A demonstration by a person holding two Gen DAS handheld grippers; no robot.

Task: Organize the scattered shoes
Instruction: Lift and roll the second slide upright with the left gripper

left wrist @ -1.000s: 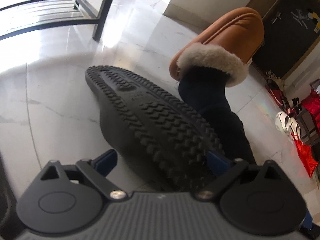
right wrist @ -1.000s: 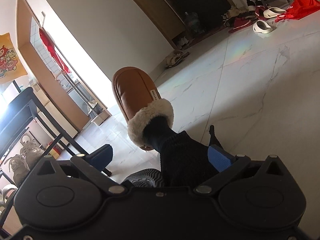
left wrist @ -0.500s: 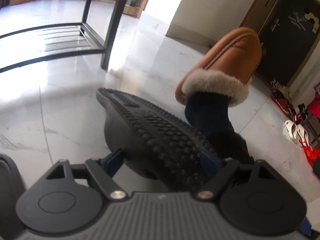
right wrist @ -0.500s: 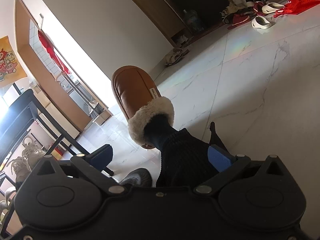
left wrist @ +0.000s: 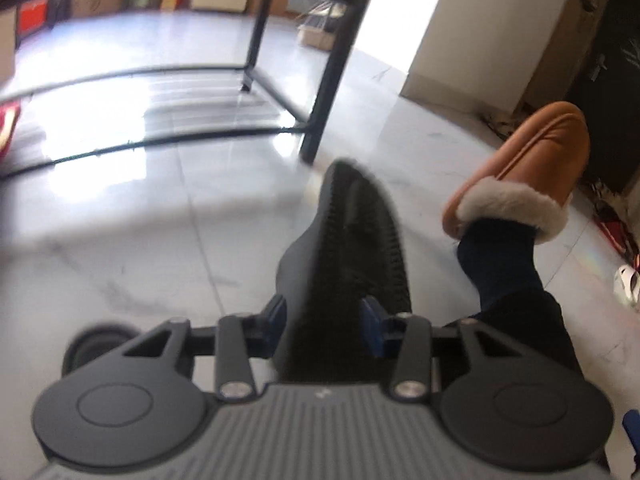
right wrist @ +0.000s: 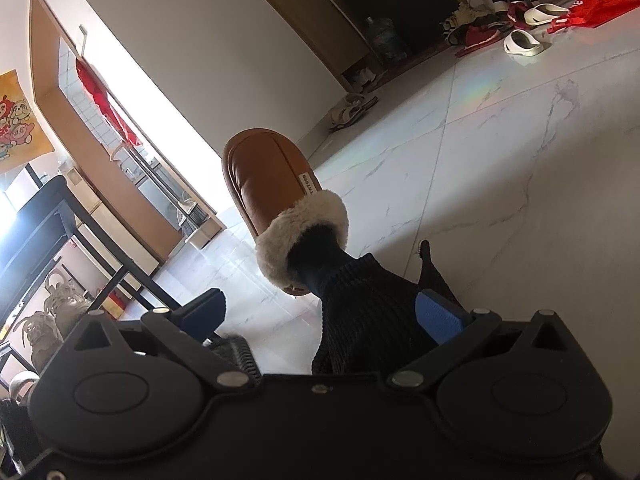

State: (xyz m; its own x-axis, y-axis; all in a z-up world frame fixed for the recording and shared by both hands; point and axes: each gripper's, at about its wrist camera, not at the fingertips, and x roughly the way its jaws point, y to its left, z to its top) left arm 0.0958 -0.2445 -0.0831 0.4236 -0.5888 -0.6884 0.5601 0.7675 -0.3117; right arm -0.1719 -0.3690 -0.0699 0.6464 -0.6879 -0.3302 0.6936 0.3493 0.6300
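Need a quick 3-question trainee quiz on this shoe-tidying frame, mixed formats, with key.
1. True or false: the left gripper has its blue pads on either side of the black shoe.
2. What rims the opening of the tan slipper? A) red lace B) pale fleece C) metal buckle
3. Fill in: the right gripper is ___, holding nothing.

Key: 1 true; 2 B; 3 open.

Landmark: black shoe (left wrist: pixel 352 248), sole up, heel end between the pads of the left gripper (left wrist: pixel 323 320). Right of it, near, the person's slippered foot (left wrist: pixel 532 172) on the floor (left wrist: pixel 120 240). Behind the shoe, the rack (left wrist: pixel 320 92). Far right of it, beyond the foot, scattered shoes (right wrist: pixel 520 42) along the wall.
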